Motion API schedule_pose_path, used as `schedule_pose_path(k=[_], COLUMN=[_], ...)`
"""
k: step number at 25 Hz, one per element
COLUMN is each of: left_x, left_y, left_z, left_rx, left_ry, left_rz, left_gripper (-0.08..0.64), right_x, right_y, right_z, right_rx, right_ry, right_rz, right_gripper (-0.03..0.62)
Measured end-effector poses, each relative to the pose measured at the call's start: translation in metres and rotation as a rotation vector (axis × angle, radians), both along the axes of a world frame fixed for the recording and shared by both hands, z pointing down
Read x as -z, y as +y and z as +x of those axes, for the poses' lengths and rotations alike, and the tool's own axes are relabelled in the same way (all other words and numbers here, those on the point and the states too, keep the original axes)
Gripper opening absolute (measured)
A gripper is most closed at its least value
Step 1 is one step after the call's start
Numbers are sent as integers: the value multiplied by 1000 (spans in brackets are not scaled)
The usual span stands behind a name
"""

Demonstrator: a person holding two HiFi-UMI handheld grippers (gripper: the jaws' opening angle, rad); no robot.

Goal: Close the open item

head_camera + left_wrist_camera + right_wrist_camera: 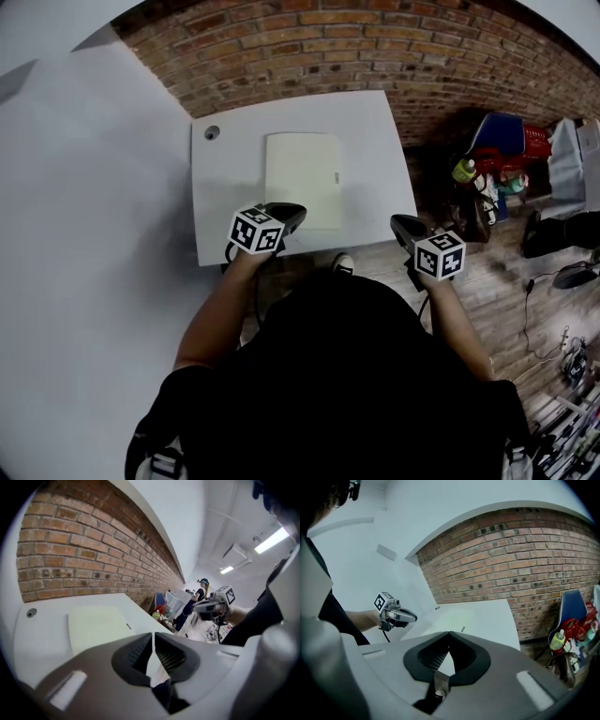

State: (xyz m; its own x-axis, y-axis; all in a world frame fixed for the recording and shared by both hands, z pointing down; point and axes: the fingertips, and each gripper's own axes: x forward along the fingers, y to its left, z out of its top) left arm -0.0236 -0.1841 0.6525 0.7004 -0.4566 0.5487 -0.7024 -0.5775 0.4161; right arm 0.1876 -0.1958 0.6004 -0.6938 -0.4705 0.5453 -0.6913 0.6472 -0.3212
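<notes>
While the left gripper [296, 212] and right gripper [397, 223] hang clenched and empty, the notebook [302, 178] lies shut on the table [375, 122].
Head view: the left tip shows over the notebook's near corner; the right sits off the table's near right corner; left gripper view: jaws together, nothing between, notebook flat ahead below a brick wall [84, 541]; right gripper view: jaws together, nothing held, notebook beyond.

Dim, even indoor light; ceiling strip lights [272, 540] glaring; heavy fisheye bending, black vignetted corners.
</notes>
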Motion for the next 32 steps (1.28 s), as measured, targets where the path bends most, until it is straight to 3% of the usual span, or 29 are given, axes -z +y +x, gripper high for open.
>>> schedule_pose_path(k=[10,16,32], left_x=[72,104,144], left_y=[-4,-2,16], left_z=[-34,-52,-89], left_rx=[90,145,222], left_ry=[26,98,126], left_rz=[160,201,287], left_gripper=[4,3,3], right_x=[25,48,108], right_y=[-10,-13,-21], right_z=[-32,-47,-86], right_rx=[37,81,141], right_ry=[-12,8,-7], right_rz=[65,131,277], right_gripper=[2,2,2])
